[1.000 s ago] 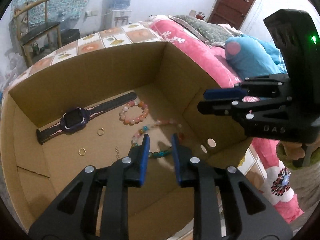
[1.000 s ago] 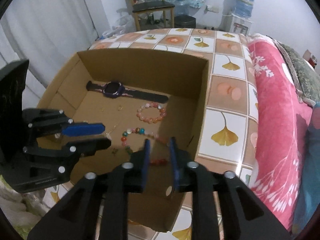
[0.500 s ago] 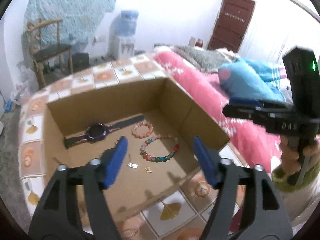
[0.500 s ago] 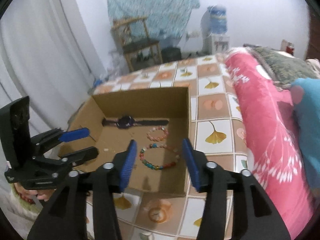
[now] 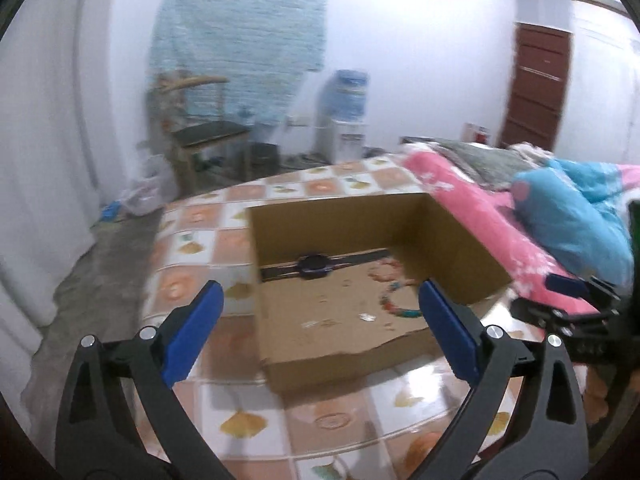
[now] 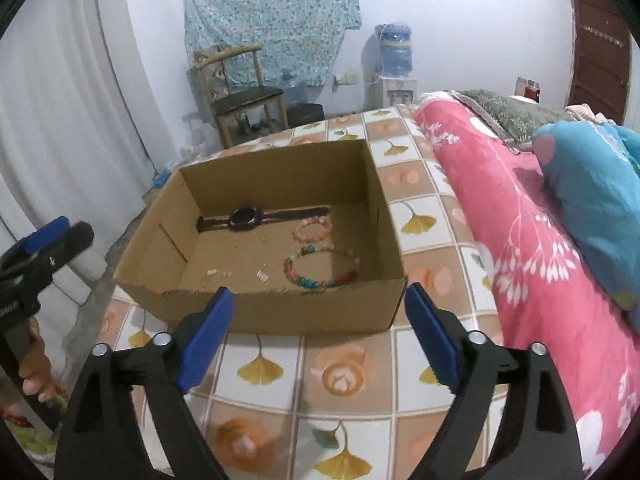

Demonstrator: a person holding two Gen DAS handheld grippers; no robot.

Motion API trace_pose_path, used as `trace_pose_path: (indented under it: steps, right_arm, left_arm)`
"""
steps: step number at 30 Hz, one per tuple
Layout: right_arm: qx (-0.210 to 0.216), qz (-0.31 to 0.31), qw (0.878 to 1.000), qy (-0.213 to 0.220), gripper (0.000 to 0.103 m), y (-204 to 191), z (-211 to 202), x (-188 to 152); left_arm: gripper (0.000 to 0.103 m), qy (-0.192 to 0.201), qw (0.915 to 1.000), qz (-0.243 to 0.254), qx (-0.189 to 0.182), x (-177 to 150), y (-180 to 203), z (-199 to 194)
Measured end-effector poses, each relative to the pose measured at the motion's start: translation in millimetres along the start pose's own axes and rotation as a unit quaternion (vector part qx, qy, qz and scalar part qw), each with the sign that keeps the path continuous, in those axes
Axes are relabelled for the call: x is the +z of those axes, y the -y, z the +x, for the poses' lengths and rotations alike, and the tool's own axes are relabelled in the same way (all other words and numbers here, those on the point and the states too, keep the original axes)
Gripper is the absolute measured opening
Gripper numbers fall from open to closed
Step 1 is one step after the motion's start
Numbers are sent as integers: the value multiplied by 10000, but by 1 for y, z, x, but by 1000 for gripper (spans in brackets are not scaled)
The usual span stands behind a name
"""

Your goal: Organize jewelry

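Cardboard is the material of the open box (image 6: 276, 312) that stands on the tiled counter (image 6: 344, 380), just left of a pink bed cover (image 6: 532, 280). Inside it, along the far wall, lies a dark wristwatch (image 6: 246, 219) with its strap flat. To the right of it lies a small pink bead bracelet (image 6: 312, 229), and nearer a larger multicoloured bead bracelet (image 6: 320, 268). A few tiny pale pieces (image 6: 262, 275) lie on the box floor; they are too small to say what they are.

The right tongs (image 6: 318, 312) hang over the counter in front of the near wall of the box, their jaws opening, wide apart, with nothing between them. The left tongs (image 5: 320, 308) are also opening, spread wide and empty.

The left wrist view is blurred, so the beads (image 5: 394, 300) are only coloured smears there, and the right wall of the box hides part of them. In that view the right tongs are cut off at the right edge. In the right wrist view only one blue pad (image 6: 46, 234) of the left tongs shows at the left edge, with some fingers (image 6: 34, 364) below.
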State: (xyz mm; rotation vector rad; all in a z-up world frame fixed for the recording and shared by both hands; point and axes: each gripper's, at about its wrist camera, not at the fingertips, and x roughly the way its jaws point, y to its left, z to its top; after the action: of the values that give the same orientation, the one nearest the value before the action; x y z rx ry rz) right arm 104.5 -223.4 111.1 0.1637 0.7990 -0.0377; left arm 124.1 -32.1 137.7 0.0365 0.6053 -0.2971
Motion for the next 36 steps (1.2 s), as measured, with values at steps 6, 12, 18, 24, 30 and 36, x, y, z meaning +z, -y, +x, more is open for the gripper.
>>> trace_pose_path:
  steps: [6,12,18,24,30,36]
  right_arm:
    - [-224,-359,9990,146,93,-22,-5,-8]
    - [-263,-503,9984,25,95,-37,0,-16]
    - [-385,-339,9980,-380,95,-35,15,-19]
    - [-442,-103,9974,-556,95,-25,22,-19]
    - [-485,-73,9973,-554,95,-22,19,-16]
    - [-476,-88,9973,-555,95,-21,19,-16]
  left_arm:
    - [95,-44,9976,-107,683,-10,-7,-8]
    - [95,-362,9889,-149,1434,-21,-5,2]
    - [95,-984,9835,-220,1501,-38,0,17]
    - [95,-1176,9809,-369,1504,-49,9,20]
    - [95,-1427,9774,-508,1475,-49,12,30]
    - [95,-1469,9773,-529,1433,-47,15,31]
